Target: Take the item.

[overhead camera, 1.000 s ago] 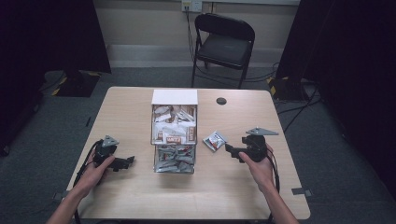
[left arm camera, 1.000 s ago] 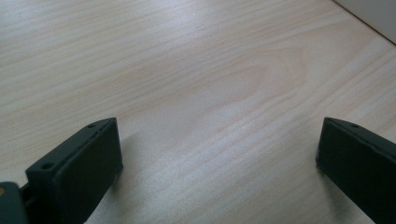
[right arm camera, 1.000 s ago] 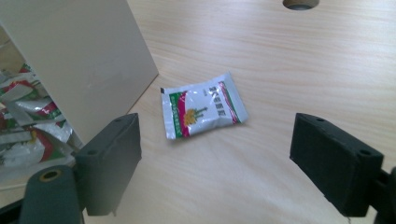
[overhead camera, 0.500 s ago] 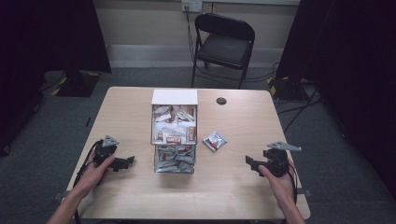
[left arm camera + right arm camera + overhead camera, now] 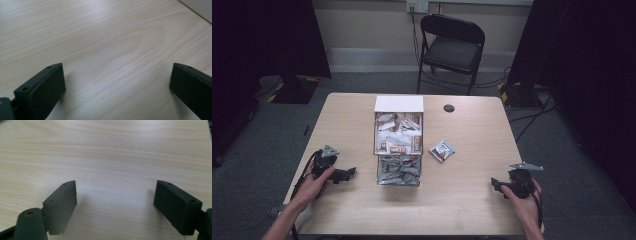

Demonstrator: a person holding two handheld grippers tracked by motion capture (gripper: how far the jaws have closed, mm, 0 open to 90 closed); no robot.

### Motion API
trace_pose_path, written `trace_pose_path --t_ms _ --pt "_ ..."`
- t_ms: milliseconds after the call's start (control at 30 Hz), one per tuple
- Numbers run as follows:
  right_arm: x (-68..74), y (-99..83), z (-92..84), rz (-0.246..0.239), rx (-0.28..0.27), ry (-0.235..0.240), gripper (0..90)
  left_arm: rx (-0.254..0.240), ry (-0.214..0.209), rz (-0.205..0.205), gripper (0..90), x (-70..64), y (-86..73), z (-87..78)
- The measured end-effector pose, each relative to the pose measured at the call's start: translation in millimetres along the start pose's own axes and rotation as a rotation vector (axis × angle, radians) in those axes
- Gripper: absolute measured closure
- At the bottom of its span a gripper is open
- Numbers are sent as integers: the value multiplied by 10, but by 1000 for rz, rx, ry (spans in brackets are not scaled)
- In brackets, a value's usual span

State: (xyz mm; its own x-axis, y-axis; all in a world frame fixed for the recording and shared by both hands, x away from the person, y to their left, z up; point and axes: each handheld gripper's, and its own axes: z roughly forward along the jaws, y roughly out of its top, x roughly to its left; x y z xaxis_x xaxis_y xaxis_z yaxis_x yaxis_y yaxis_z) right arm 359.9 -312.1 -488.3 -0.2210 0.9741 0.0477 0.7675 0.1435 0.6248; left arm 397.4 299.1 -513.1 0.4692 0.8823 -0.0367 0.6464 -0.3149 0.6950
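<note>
Both grippers are resting low on the desk (image 5: 472,200) with fingers spread wide and gripping nothing (bare wood between them). If the packet (image 5: 442,150) is the target, the right gripper (image 5: 498,185) should be approaching level and straddling it; it is lying beside the box (image 5: 398,145), well apart from the right fingers (image 5: 62,202) and the left gripper (image 5: 349,173).

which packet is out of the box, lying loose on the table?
The small red-and-white packet lying alone on the table, just right of the clear box. All the other packets sit inside the box's compartments.
</note>
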Motion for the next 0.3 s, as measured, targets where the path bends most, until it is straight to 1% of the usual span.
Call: trace_pose_path --t_ms 33,100,133,167,233,300 --pt "0 0 0 0 0 0 169 0 0 0 0 0 0 0" --pt "76 -24 28 -26 -12 -46 137 0 0 0 0 0 0 -1" --pt "100 -36 43 -38 -23 -53 127 0 1 0 0 -1 0 -1" --pt "100 -36 43 -38 -23 -53 127 0 1 0 0 -1 0 -1" --pt "124 -71 61 -33 -60 -58 112 1 0 0 0 0 -1 -2" --pt "121 -106 86 -46 -104 -43 100 1 0 1 0 0 -2 -3"
